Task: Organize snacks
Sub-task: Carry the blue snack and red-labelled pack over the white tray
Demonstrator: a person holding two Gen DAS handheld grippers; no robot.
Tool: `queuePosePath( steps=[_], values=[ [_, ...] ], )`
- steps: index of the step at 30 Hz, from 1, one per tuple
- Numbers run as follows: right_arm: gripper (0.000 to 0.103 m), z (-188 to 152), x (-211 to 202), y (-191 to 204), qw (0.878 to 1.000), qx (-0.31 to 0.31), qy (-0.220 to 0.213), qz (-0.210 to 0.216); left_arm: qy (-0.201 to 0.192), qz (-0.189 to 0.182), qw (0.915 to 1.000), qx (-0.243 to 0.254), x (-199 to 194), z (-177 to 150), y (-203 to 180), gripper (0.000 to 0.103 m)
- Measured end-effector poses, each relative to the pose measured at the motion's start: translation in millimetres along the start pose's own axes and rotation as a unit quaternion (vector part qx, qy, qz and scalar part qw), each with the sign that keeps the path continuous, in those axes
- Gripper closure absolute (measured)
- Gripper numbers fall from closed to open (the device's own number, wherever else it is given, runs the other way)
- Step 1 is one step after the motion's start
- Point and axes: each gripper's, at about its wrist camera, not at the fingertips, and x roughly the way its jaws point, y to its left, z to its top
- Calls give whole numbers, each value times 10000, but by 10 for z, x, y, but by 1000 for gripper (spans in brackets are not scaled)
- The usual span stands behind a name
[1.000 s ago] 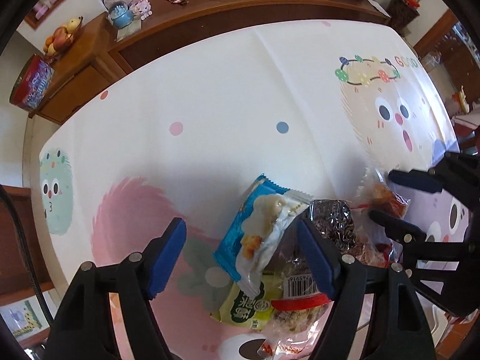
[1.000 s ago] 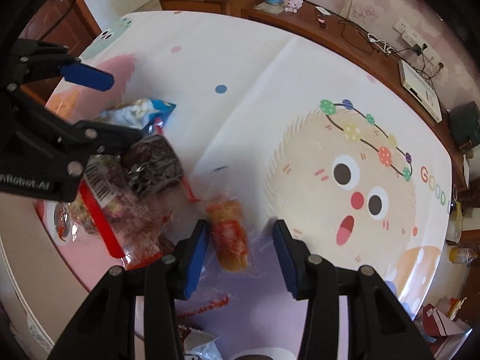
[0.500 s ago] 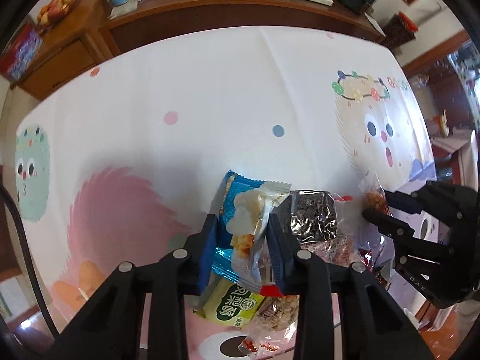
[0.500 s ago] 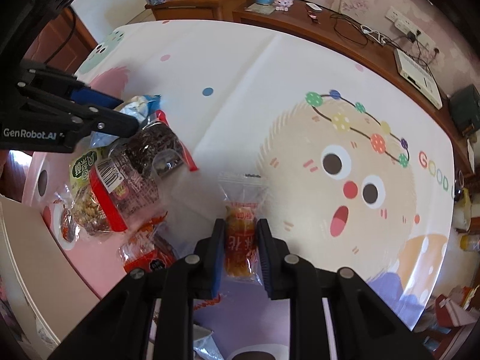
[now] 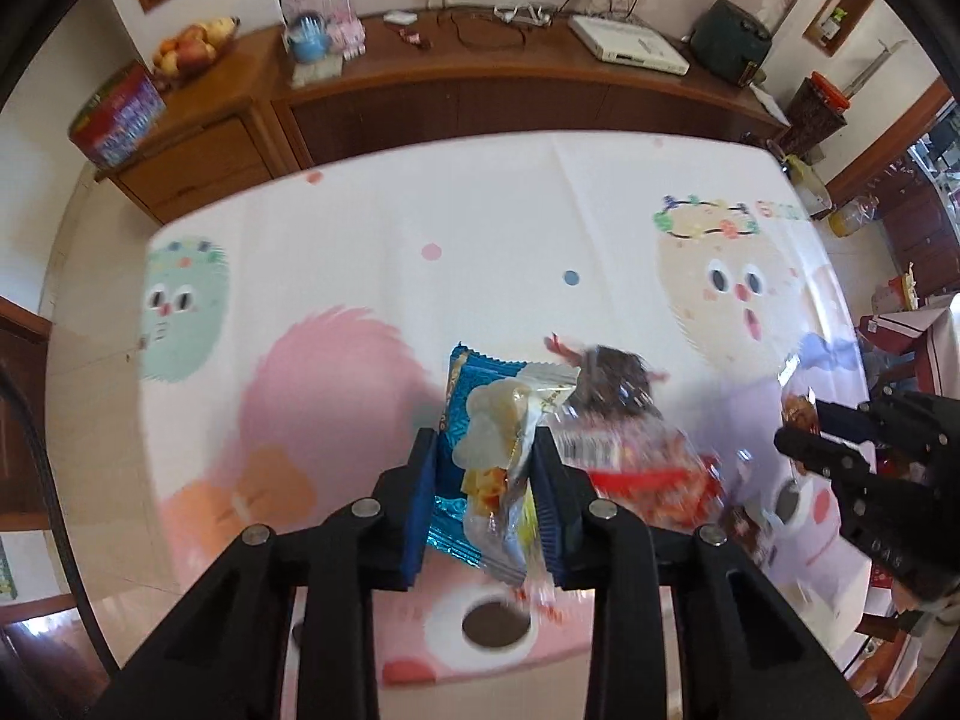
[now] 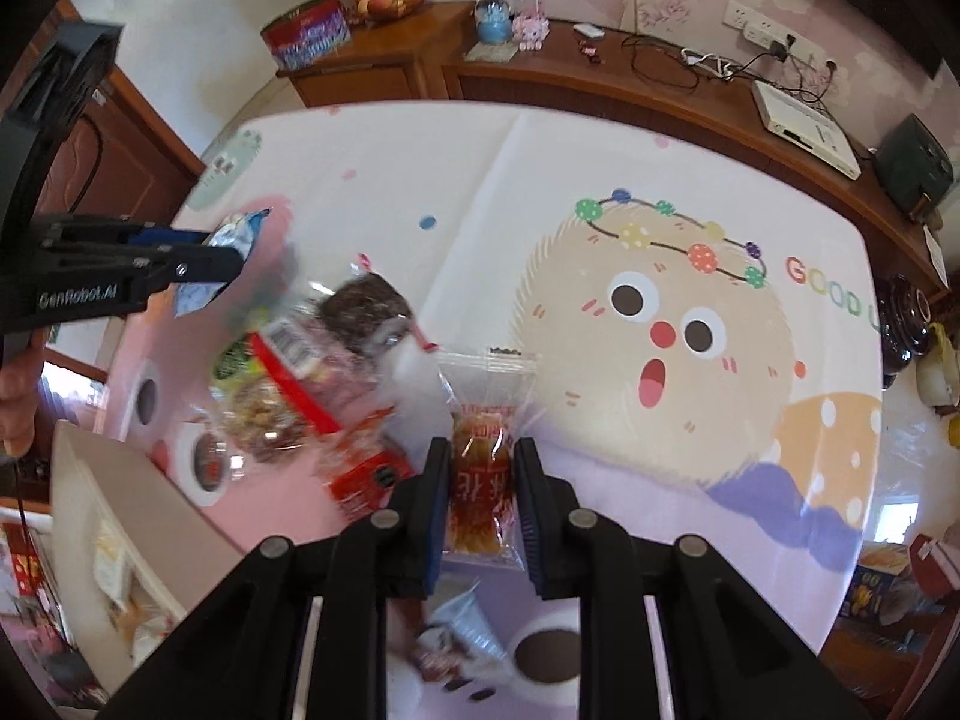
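My left gripper [image 5: 483,450] is shut on a blue-and-white snack packet [image 5: 480,390], which hangs above the cartoon tablecloth [image 5: 480,228]. In the right wrist view that gripper [image 6: 219,252] sits at the left with the same packet [image 6: 237,231]. My right gripper [image 6: 480,468] is shut on a clear packet of orange snacks [image 6: 486,396], also off the cloth. The left wrist view shows it at the far right [image 5: 804,429]. Between the two lies a blurred pile: a dark packet [image 6: 366,312], a red-banded clear bag [image 6: 282,372] and a red packet [image 6: 360,474].
A wooden sideboard [image 5: 480,90] runs behind the table with a fruit bowl [image 5: 192,48], a red tin [image 5: 117,117] and a white box [image 5: 630,45]. A whitish packet [image 6: 462,624] lies near the table's front edge. A hand [image 6: 18,396] shows at the left.
Both grippers closed on their packets, the left on the blue-and-white one, the right on the orange one. Both then rose from the table with the packets.
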Motion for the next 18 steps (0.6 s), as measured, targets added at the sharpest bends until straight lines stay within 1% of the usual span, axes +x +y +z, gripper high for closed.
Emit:
queuePosePath(
  steps=[5,7,12,16,18],
  values=[
    [82,-164,-457,158,9991,265,-311,103,-352,14,9994,-9,-645,-367,-15,75],
    [82,-274,-693,266,9983,337,-457,125,-499,-51,9987,-60,-893,-547,-50,75],
    [82,-581,-1217,590,9956,487,-780,162,-812,-192,9963,-190,-1482,-1095,-69,75],
    [82,-886,-1520,829,9933,679,-913,207,-1021,-156,9944,-200,-1763,-1487,-145,75],
    [82,-1025,-1617,936,9923,747,-961,213,-1141,-3,9933,-165,-1853,-1685,-199,75]
  ],
)
